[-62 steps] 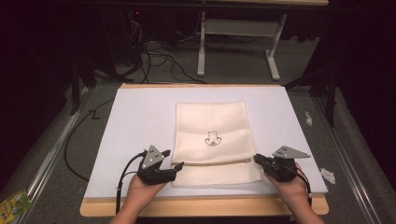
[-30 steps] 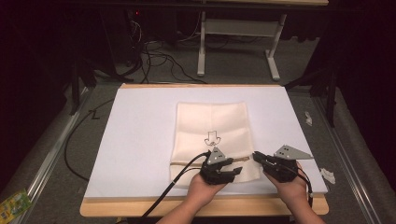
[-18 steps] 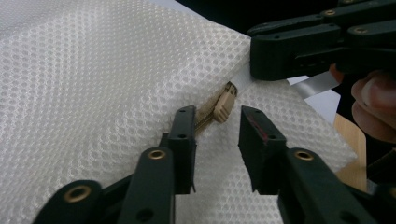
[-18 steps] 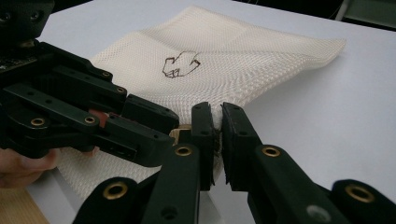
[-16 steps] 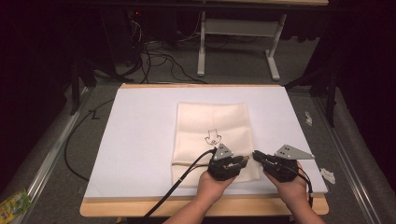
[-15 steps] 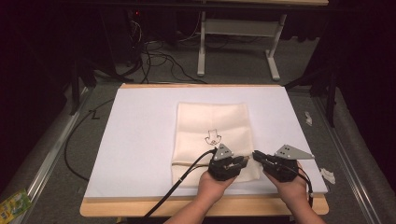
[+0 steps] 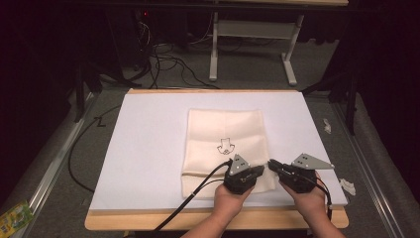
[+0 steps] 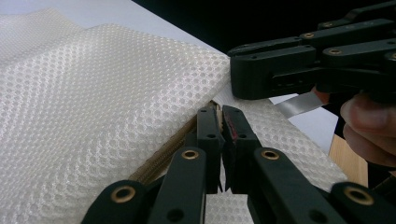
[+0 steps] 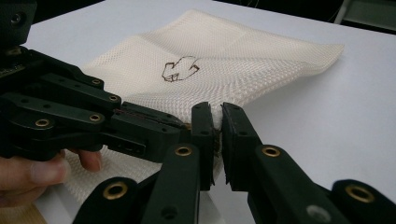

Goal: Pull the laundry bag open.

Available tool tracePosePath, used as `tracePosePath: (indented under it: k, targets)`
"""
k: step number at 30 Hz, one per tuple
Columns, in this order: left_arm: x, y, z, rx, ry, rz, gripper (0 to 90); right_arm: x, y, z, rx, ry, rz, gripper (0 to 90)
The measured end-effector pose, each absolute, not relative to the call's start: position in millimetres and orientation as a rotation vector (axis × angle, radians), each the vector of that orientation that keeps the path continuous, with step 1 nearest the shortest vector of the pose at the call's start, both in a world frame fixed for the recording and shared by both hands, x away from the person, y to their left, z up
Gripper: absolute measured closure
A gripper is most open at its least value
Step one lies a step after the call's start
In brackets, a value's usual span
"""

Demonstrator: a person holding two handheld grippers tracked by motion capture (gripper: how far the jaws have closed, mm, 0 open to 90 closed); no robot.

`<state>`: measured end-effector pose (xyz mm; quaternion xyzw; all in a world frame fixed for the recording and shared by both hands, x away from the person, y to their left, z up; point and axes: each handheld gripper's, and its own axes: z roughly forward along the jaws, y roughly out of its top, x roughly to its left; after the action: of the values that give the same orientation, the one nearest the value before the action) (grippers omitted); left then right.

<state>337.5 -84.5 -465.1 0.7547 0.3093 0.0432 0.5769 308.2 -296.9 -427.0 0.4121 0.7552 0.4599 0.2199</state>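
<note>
A cream mesh bag lies flat on the white table sheet. The left gripper and right gripper meet tip to tip at its near right corner. Each gripper's jaws are nearly closed, pinching the bag's edge beside the zip.

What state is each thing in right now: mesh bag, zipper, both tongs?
mesh bag: lying flat on the white table sheet, printed side up.
zipper: runs along the bag's near edge; open or closed, cannot tell.
left tongs: shut on the zipper end at the bag's near right corner.
right tongs: shut on the bag's near right corner, tip to tip with the left tongs.
</note>
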Motion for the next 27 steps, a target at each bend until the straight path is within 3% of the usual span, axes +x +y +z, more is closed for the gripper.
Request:
tracePosePath:
  k: [18,27]
  targets:
    - [341.7,-70.3,-468.6,1.773,0.723,0.042,87.4,307.4,-290.4,-427.0,1.142,2.095,1.238,85.8]
    - [350.3,-42.8,-476.3,1.778,0.784,-0.011,87.3,308.4,-301.9,-426.9,1.179,2.053,1.24,85.8]
